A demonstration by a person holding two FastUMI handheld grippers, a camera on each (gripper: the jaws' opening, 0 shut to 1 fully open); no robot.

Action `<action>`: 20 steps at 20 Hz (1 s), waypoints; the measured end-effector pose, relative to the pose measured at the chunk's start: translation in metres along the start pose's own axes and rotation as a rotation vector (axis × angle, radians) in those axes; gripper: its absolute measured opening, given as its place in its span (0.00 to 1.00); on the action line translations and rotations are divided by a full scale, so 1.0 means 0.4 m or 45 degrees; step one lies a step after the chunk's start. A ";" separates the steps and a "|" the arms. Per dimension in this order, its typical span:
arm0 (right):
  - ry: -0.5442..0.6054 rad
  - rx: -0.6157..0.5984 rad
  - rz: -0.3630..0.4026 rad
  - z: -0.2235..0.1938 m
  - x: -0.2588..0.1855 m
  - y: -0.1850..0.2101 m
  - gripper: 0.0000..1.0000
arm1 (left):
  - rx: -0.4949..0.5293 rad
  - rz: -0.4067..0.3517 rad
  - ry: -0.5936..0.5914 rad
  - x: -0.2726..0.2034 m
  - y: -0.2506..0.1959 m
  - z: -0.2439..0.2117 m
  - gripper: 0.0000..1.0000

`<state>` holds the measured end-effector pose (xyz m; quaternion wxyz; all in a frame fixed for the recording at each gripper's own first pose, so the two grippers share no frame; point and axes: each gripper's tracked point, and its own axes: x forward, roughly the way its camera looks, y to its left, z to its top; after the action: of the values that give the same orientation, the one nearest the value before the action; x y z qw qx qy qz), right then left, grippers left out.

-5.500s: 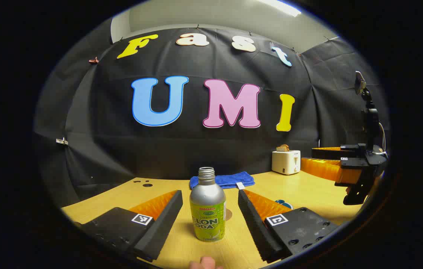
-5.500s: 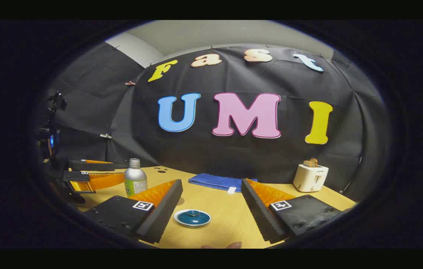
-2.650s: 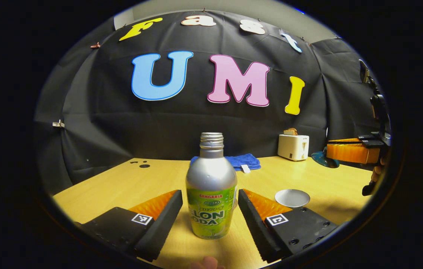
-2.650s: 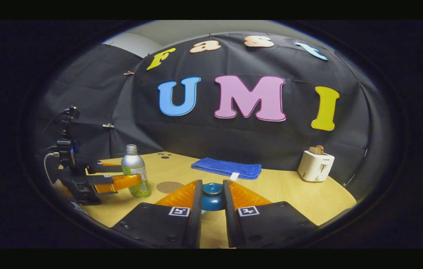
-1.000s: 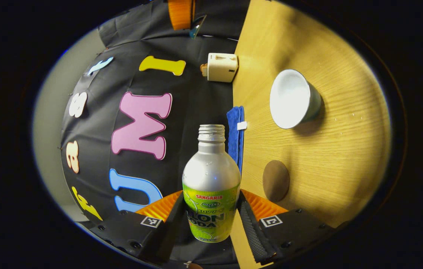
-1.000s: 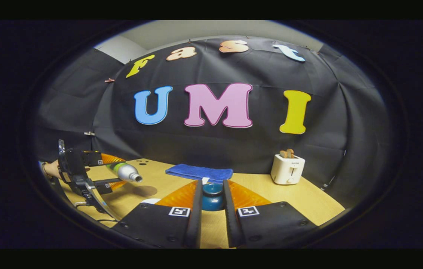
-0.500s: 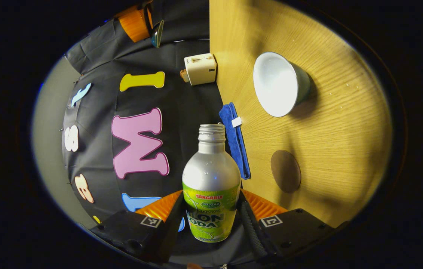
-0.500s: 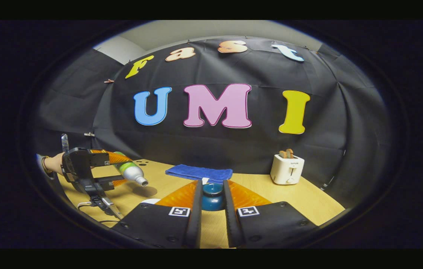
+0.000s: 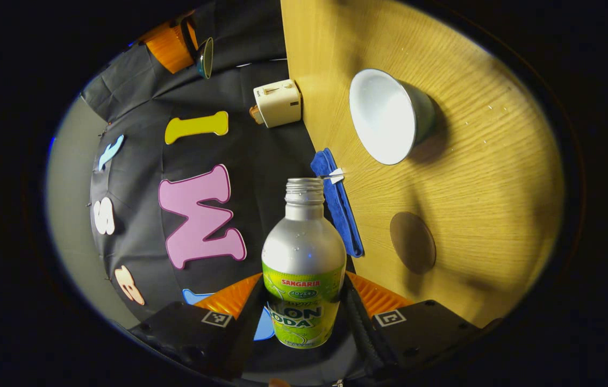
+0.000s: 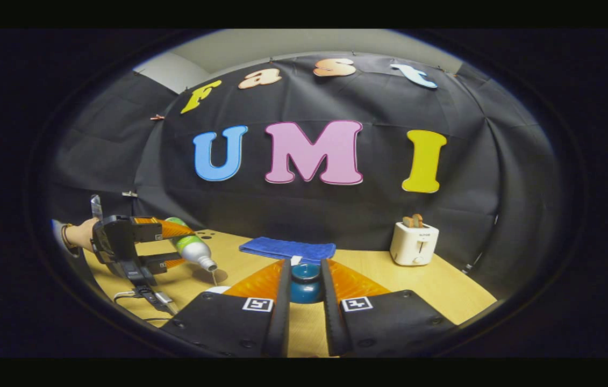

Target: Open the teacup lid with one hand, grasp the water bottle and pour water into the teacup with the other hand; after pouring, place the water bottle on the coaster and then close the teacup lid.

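Two black fingers of the left hand-held gripper [image 9: 304, 317] are seen at the bottom of the left gripper view, pressed against both sides of the water bottle [image 9: 304, 269], which is gripped around its green label. The bottle is uncapped, and its silver neck points straight ahead of the fingers. The whole scene is shown rolled onto its side, so the bench [image 9: 486, 177] appears as a wooden wall to the right of the bottle. Ahead and to the right of the bottle mouth, the open teacup [image 9: 390, 115] is seen with its white inside facing the camera. Nearer the fingers, on the same side, the round brown coaster [image 9: 412, 242] lies flat on the bench, bare. A folded blue cloth [image 9: 338, 207] lies just beyond the bottle neck, and a white toaster [image 9: 277, 102] stands farther off. At the far top left, the teacup lid [image 9: 205, 56] is seen edge-on beside an orange finger of the other gripper.

In the right gripper view, the right hand-held gripper [image 10: 304, 301] is nearly closed, with both fingers pressed on the blue knob of the teacup lid [image 10: 305, 282]. Far to its left, the left hand-held gripper [image 10: 166, 244] holds the water bottle [image 10: 191, 250] tilted mouth-down, and a thin stream falls from its mouth. A small part of the teacup's [image 10: 216, 289] white rim shows below the stream, beside the right gripper's left finger. The blue cloth [image 10: 287, 250] lies ahead, and the toaster [image 10: 414, 244] stands to the right.
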<state>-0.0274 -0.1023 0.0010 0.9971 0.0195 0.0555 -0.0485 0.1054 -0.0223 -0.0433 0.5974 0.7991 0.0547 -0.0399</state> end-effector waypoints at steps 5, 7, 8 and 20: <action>0.001 0.001 -0.002 0.002 0.000 -0.002 0.31 | 0.059 0.026 -0.027 -0.006 0.004 0.022 0.81; -0.001 0.002 -0.002 0.005 -0.002 -0.003 0.27 | 0.074 0.036 -0.031 -0.006 0.005 0.023 0.81; -0.002 0.003 -0.003 0.005 -0.003 -0.004 0.27 | 0.084 0.037 -0.030 -0.002 0.005 0.023 0.82; -0.010 0.010 -0.003 0.012 -0.009 -0.010 0.36 | 0.256 0.101 -0.070 -0.002 0.028 0.023 0.82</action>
<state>-0.0308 -0.1062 0.0059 0.9972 0.0230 0.0516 -0.0500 0.1061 -0.0341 -0.0351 0.5165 0.8552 0.0024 -0.0432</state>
